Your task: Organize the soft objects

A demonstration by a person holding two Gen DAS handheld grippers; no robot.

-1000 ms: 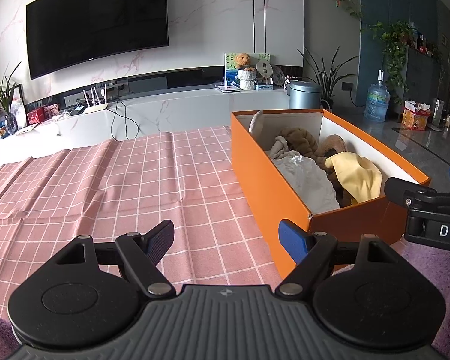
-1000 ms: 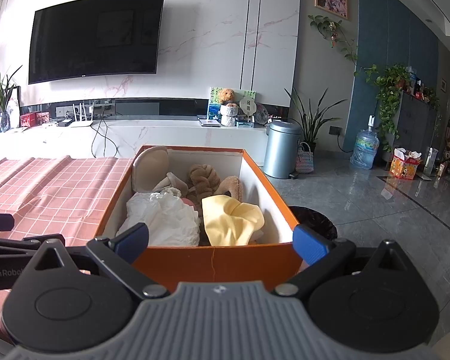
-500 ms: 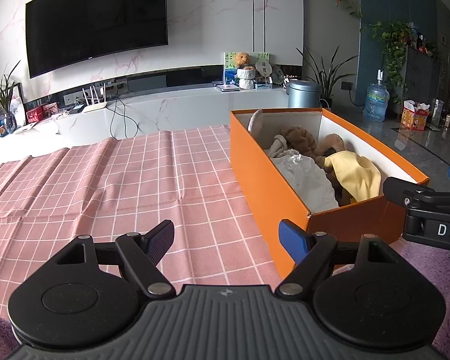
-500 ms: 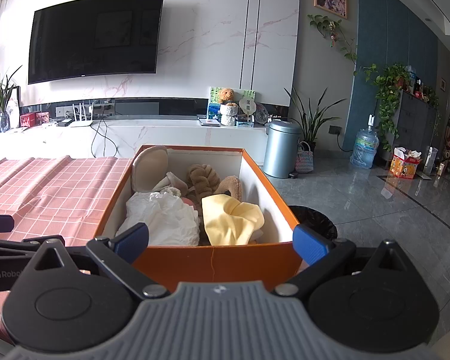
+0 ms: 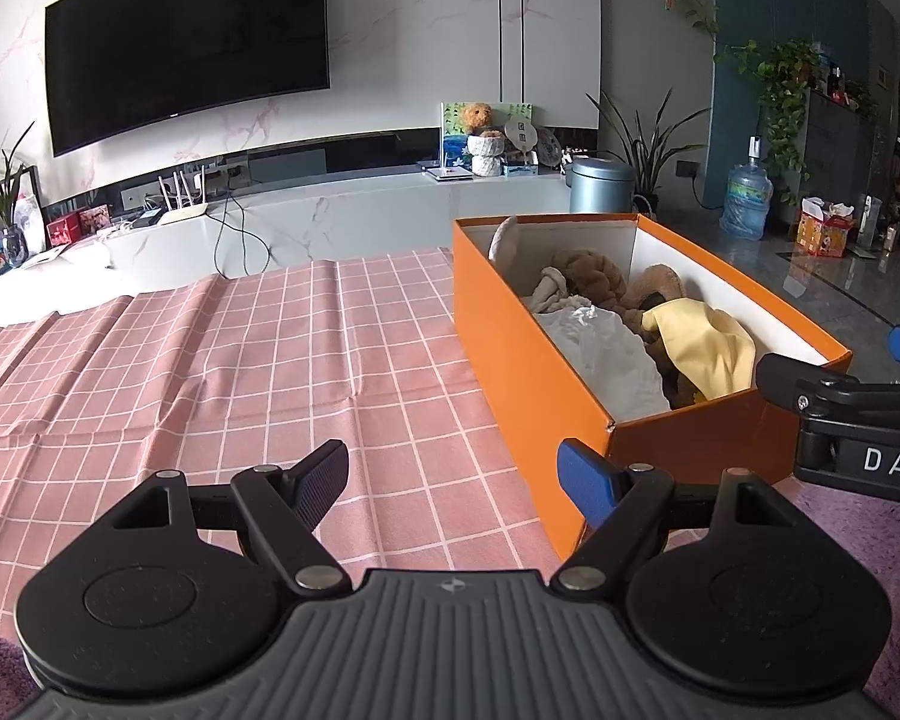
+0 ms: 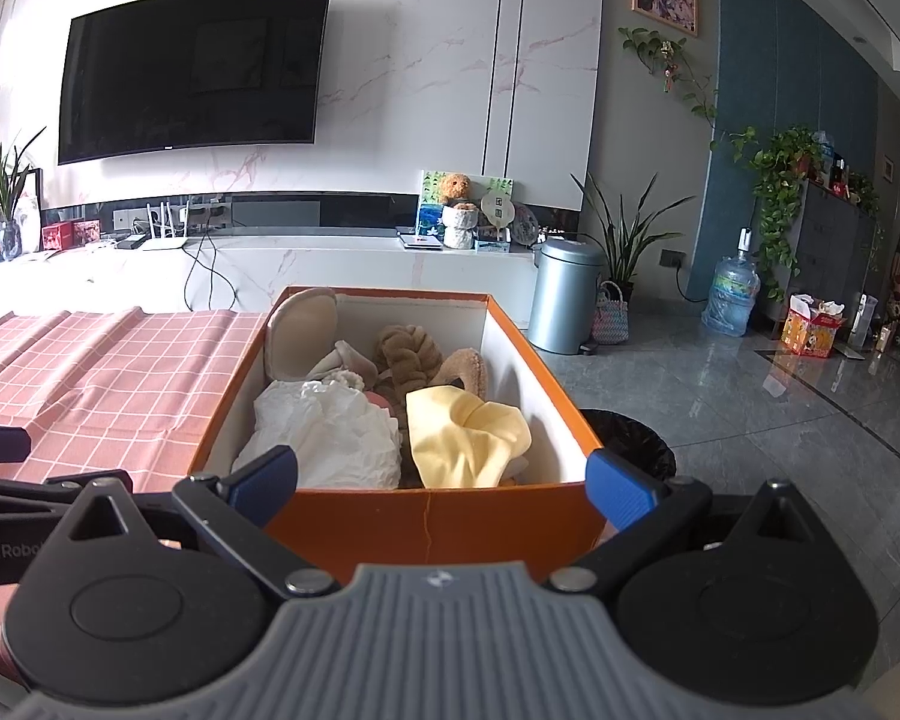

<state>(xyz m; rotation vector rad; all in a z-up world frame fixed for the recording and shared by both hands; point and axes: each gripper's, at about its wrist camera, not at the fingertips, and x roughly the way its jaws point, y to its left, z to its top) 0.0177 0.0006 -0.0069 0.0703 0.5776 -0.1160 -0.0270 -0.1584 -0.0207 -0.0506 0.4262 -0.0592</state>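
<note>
An open orange box (image 5: pixel 534 372) (image 6: pixel 432 516) stands on the pink checked tablecloth (image 5: pixel 210 360). Inside lie a white cloth (image 6: pixel 330 438), a yellow cloth (image 6: pixel 462 444), a brown braided plush (image 6: pixel 402 354), a tan fuzzy piece (image 6: pixel 465 366) and a beige pad (image 6: pixel 300 330) leaning at the far left corner. My left gripper (image 5: pixel 453 483) is open and empty, low over the tablecloth left of the box's near corner. My right gripper (image 6: pixel 441 480) is open and empty, its fingers spread wide in front of the box's near end wall.
A purple plush surface (image 5: pixel 858 534) lies under the near right. A black bin (image 6: pixel 636 450) stands on the floor right of the box. Behind are a white TV bench (image 6: pixel 330 258), a metal bin (image 6: pixel 564 294) and a plant (image 6: pixel 624 240).
The left wrist view has shifted slightly, the box sitting a little lower and closer in frame. The right gripper and the box contents look unchanged.
</note>
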